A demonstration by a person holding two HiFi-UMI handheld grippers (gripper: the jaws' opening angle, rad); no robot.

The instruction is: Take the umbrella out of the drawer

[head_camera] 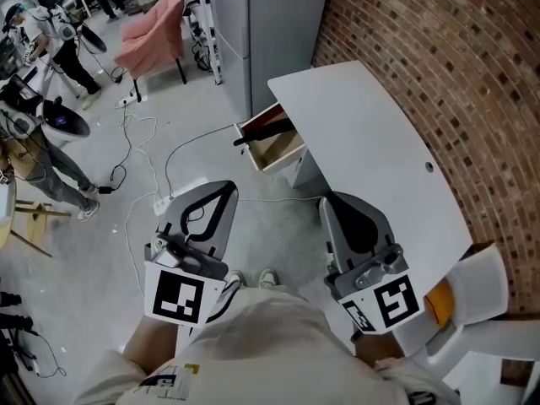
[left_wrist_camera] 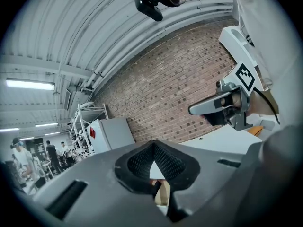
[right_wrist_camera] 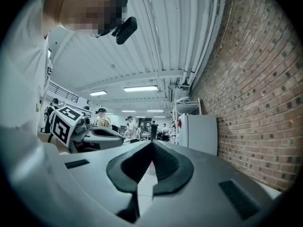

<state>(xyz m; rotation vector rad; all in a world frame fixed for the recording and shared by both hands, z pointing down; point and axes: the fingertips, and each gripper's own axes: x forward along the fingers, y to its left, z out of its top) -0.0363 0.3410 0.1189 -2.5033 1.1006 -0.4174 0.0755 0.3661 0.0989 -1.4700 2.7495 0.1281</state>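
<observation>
Under the white table [head_camera: 371, 133], a wooden drawer [head_camera: 278, 152] stands pulled open. A dark red folded umbrella [head_camera: 268, 125] lies in it, its black end at the drawer's left front. My left gripper [head_camera: 226, 190] [left_wrist_camera: 152, 143] is shut and holds nothing, its tip a short way short of the drawer. A sliver of the drawer's wood [left_wrist_camera: 163, 193] shows through the slit below its pads. My right gripper [head_camera: 329, 199] [right_wrist_camera: 152, 143] is also shut and holds nothing, hanging in front of the table edge to the right of the drawer. Each gripper shows in the other's view.
A brick wall [head_camera: 472, 74] runs behind the table, and a grey cabinet [head_camera: 270, 24] stands beyond the drawer. Cables [head_camera: 143, 142] trail over the floor at the left. A pink chair [head_camera: 152, 28] and people [head_camera: 42, 40] are farther left. A white chair [head_camera: 485, 285] sits at my right.
</observation>
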